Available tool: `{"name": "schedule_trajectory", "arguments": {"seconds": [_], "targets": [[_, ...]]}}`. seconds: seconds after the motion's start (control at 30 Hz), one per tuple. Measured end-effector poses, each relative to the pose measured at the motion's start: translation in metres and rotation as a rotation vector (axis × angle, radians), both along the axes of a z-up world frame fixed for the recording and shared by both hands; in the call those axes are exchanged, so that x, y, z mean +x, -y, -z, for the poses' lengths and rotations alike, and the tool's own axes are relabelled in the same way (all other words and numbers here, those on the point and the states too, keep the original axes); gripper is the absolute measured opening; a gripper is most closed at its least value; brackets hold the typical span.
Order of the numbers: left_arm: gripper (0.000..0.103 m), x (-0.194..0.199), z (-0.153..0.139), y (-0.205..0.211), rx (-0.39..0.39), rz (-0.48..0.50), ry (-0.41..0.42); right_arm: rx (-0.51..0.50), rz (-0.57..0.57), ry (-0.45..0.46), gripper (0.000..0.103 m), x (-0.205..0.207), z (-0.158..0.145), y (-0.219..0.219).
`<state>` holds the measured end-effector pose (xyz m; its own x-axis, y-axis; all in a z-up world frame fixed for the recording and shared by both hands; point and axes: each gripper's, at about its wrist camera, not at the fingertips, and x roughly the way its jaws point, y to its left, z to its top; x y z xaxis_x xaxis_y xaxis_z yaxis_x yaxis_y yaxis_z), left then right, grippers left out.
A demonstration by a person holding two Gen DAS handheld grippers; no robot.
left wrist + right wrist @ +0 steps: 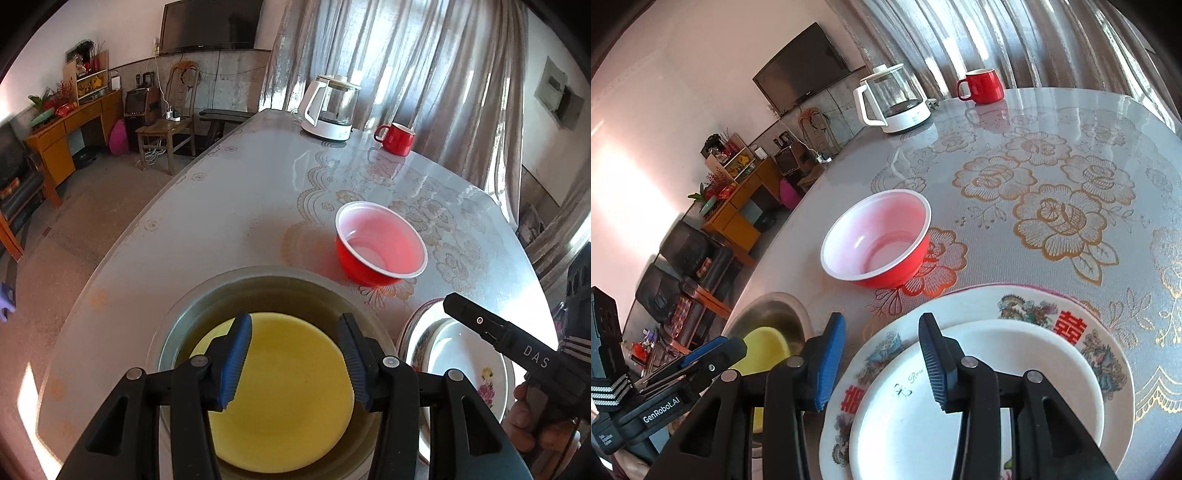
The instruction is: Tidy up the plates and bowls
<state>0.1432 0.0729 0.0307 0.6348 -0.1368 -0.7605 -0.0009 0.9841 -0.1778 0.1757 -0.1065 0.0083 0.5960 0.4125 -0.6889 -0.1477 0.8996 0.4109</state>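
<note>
Blue-padded fingers of the left gripper (295, 360) hang apart over the yellow plate (284, 398) nested in the steel bowl (177, 317); right gripper (882, 362), also apart, hovers above stacked plates (1015, 332). Red bowl (877, 240) sits beyond on the surface (1052, 147). It is light, and a glancing pinch on its rim could tip it.

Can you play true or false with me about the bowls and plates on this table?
1. The red bowl is empty. True.
2. The yellow plate sits inside a metal bowl. True.
3. The left gripper is squeezing the yellow plate. False: it is open above it.
4. The small white plate lies on the flowered plate. True.
5. The red mug sits inside the red bowl. False: it stands far off, near the kettle.
</note>
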Motion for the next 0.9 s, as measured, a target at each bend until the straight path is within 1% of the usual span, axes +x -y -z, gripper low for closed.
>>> {"name": "schedule_trajectory", "arguments": {"seconds": [0.1,0.13,0.27,0.47,0.6,0.63,0.73,0.87,0.9], "targets": [[0.049,0.013,-0.003,0.009,-0.015,0.023,0.003,0.010,0.022,-0.008,0.035,0.011,-0.001,0.005],[0.049,0.018,-0.003,0.011,-0.016,0.026,-0.002,0.008,0.029,-0.008,0.034,0.015,-0.001,0.006],[0.049,0.042,-0.002,0.020,-0.037,0.035,-0.029,0.009,0.038,-0.028,0.034,0.030,0.002,0.008],[0.049,0.079,0.005,0.028,-0.099,0.017,-0.083,0.046,0.060,-0.074,0.034,0.053,0.011,0.013],[0.049,0.095,0.011,0.034,-0.109,0.011,-0.107,0.054,0.061,-0.091,0.033,0.062,0.017,0.014],[0.049,0.098,0.013,0.035,-0.109,0.011,-0.116,0.053,0.057,-0.094,0.027,0.065,0.018,0.013],[0.049,0.108,0.020,0.040,-0.114,0.018,-0.138,0.057,0.050,-0.101,0.021,0.070,0.022,0.012],[0.047,0.116,0.028,0.046,-0.118,0.031,-0.154,0.053,0.049,-0.106,0.016,0.074,0.027,0.011],[0.044,0.116,0.029,0.047,-0.117,0.037,-0.154,0.053,0.048,-0.107,0.015,0.073,0.027,0.011]]}}
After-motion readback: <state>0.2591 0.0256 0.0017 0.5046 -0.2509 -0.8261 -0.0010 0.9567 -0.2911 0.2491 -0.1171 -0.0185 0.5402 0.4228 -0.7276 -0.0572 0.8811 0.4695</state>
